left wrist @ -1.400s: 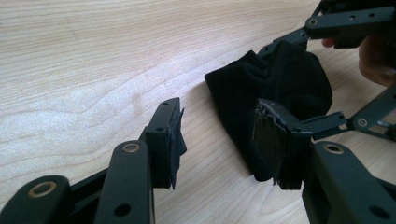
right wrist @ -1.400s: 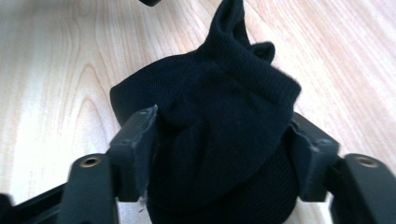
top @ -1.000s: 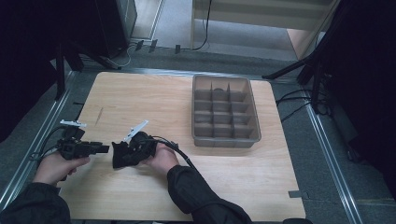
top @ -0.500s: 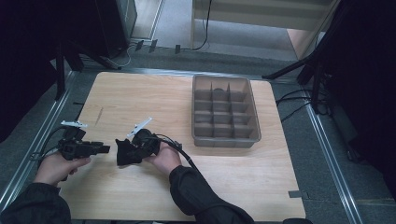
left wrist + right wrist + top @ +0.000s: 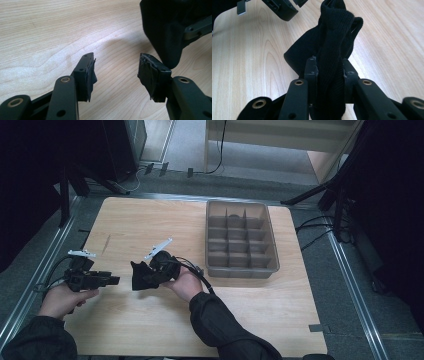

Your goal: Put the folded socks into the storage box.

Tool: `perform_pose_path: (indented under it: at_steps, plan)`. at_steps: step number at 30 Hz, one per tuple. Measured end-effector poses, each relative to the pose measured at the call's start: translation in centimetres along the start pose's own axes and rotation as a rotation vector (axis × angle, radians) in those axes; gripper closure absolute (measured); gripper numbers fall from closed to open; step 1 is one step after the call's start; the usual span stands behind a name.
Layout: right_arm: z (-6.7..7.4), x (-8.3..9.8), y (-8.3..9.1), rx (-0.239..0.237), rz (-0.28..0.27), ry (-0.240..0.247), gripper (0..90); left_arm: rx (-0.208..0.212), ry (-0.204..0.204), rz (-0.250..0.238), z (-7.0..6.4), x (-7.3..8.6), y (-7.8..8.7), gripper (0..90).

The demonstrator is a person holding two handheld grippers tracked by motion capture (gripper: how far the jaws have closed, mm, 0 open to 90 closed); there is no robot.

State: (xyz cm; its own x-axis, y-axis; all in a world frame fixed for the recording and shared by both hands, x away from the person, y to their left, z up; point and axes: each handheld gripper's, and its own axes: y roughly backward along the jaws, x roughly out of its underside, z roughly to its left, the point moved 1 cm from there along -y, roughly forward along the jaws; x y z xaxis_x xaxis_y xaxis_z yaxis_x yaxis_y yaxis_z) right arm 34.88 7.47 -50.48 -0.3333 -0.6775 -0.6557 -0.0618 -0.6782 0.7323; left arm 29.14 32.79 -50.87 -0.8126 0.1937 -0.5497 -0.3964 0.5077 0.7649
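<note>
My right gripper (image 5: 328,72) is shut on a black knitted sock (image 5: 332,45), which stands bunched up between its pads; its jaws have just closed a little tighter on it. In the high view the right gripper (image 5: 150,274) holds the sock (image 5: 140,277) just above the wooden table (image 5: 150,220), left of centre. My left gripper (image 5: 116,72) is open with nothing between its pads, and its jaws have just been opening. The sock (image 5: 165,30) hangs close beyond the left gripper's right pad. From above, the left gripper (image 5: 114,280) points right toward the sock.
A grey plastic box (image 5: 272,245) divided into several compartments stands on the right half of the table. Metal rails run along the table's left and right sides. Cables trail from both grippers.
The right gripper has lifted the sock and drifted slightly right. The left gripper has stayed where it was, and its jaws stand wider apart.
</note>
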Motion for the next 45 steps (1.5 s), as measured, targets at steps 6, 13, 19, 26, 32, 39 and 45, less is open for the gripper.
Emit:
perform_pose_path:
  at_steps: [6,13,19,26,32,39,45]
  plan:
    - [-0.4,0.0,1.0,0.005,0.0,-0.003,72.6,0.0,-0.006,0.004,-0.3,0.0,-0.1,45.1]
    - [-0.7,0.2,1.7,0.015,0.013,-0.004,72.5,-0.001,-0.01,0.004,-0.5,0.0,-0.2,44.5]
    - [-1.0,0.3,2.7,0.028,0.012,-0.01,72.5,0.002,-0.019,0.005,-0.7,-0.1,-0.3,44.4]
    - [-1.3,0.4,3.8,0.037,0.013,-0.024,72.5,-0.001,-0.032,0.022,-1.1,-0.2,-0.9,44.1]
    - [-1.4,0.5,4.5,0.042,0.013,-0.022,72.5,0.003,-0.045,0.028,-1.6,-0.4,-1.3,44.1]
    - [-1.6,0.6,5.5,0.052,0.005,-0.023,72.5,0.006,-0.055,0.027,-2.0,-0.5,-1.5,44.0]
    - [-1.8,0.8,6.6,0.066,-0.002,-0.032,72.5,0.005,-0.06,0.023,-2.2,-0.6,-1.6,43.6]
